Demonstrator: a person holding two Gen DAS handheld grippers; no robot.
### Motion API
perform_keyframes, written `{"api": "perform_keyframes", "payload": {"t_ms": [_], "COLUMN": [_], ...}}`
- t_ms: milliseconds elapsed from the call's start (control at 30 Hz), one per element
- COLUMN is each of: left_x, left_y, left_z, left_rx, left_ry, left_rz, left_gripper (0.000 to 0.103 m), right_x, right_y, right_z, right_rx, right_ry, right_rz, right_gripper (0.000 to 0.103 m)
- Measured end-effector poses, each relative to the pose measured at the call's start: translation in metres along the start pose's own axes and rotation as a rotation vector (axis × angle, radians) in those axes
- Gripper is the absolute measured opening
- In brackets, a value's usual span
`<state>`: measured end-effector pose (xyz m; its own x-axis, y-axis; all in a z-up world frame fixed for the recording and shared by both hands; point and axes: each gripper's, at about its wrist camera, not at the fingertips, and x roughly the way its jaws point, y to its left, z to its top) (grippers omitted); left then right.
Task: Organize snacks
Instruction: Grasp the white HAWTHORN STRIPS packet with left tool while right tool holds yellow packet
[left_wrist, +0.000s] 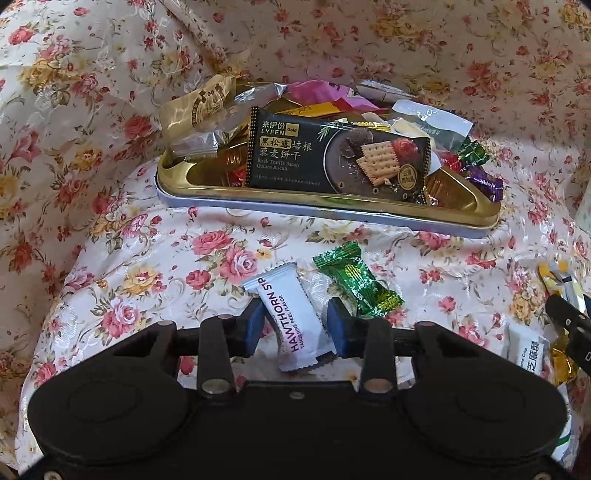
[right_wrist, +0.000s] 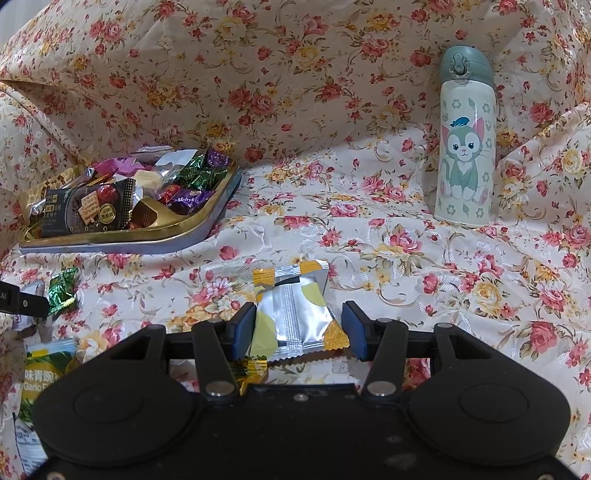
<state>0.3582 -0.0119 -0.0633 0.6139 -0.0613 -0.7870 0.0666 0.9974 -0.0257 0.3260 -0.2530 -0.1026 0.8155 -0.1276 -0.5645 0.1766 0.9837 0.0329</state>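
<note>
The left gripper (left_wrist: 295, 325) is half open around the hawthorn strip packet (left_wrist: 295, 321), not clamped, so it may slide out. The right gripper (right_wrist: 299, 328) straddles the silver-yellow packet (right_wrist: 295, 314) (grip unclear), well short of the gold tray (right_wrist: 177, 225) far left.

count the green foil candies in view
2: one green candy on the cloth beside the hawthorn snack, one at the tray's right end; the pile may hide more.

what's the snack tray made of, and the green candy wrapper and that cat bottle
Snack tray: looks like metal tin, glossy gold inside with mirror-like reflections, pale blue outside edge. Green candy wrapper: metallised foil or foil-look plastic, crinkled with bright glints. Cat bottle: smooth printed body, possibly coated steel or plastic; grey-green lid looks like matte plastic.
</note>
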Motion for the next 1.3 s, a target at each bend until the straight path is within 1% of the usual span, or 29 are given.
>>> {"api": "perform_keyframes", "payload": {"t_ms": [167,300,433,600,733,900,1000,1100,1133,1200,1233,1267,1300], "left_x": [-0.001,-0.002,-0.001,-0.002,-0.002,-0.002,-0.002,-0.002,-0.002,-0.002,-0.002,-0.002,-0.002], "left_y": [-0.001,0.001,0.001,0.0,0.001,0.003,0.004,0.007,0.009,0.013,0.015,0.016,0.017], "left_z": [-0.003,-0.003,-0.002,-0.004,-0.004,-0.003,-0.003,-0.001,0.001,0.003,0.003,0.004,0.004], "left_rx": [0.013,0.032,0.053,0.053,0.06,0.056,0.054,0.045,0.04,0.026,0.02,0.015,0.013], "left_ry": [-0.012,-0.01,-0.011,-0.023,-0.023,-0.02,-0.018,-0.013,-0.009,0.004,0.009,0.014,0.018], "left_rz": [-0.003,-0.019,-0.023,-0.02,-0.029,-0.04,-0.048,-0.056,-0.059,-0.074,-0.082,-0.089,-0.093], "left_gripper": [0.046,0.046,0.046,0.046,0.046,0.046,0.045,0.039,0.034,0.032,0.031,0.03,0.03], "right_x": [-0.001,-0.004,-0.014,-0.025,-0.03,-0.028,-0.025,-0.023,-0.023,-0.023,-0.023,-0.023,-0.024], "right_y": [-0.001,0.003,0.0,-0.006,-0.006,-0.007,-0.004,-0.002,-0.002,-0.003,-0.003,-0.003,-0.002], "right_z": [0.0,0.0,-0.002,-0.004,-0.006,-0.004,-0.003,-0.002,-0.002,-0.002,-0.002,-0.002,-0.002], "right_rx": [0.003,-0.031,-0.031,-0.023,-0.036,-0.022,-0.038,-0.057,-0.06,-0.064,-0.066,-0.068,-0.07], "right_ry": [-0.002,0.008,0.038,0.087,0.111,0.119,0.117,0.113,0.113,0.113,0.115,0.116,0.117], "right_rz": [0.0,-0.027,-0.042,-0.046,-0.041,-0.039,-0.044,-0.049,-0.049,-0.046,-0.045,-0.042,-0.037], "right_gripper": [0.051,0.051,0.051,0.051,0.053,0.057,0.06,0.061,0.061,0.061,0.059,0.053,0.05]}}
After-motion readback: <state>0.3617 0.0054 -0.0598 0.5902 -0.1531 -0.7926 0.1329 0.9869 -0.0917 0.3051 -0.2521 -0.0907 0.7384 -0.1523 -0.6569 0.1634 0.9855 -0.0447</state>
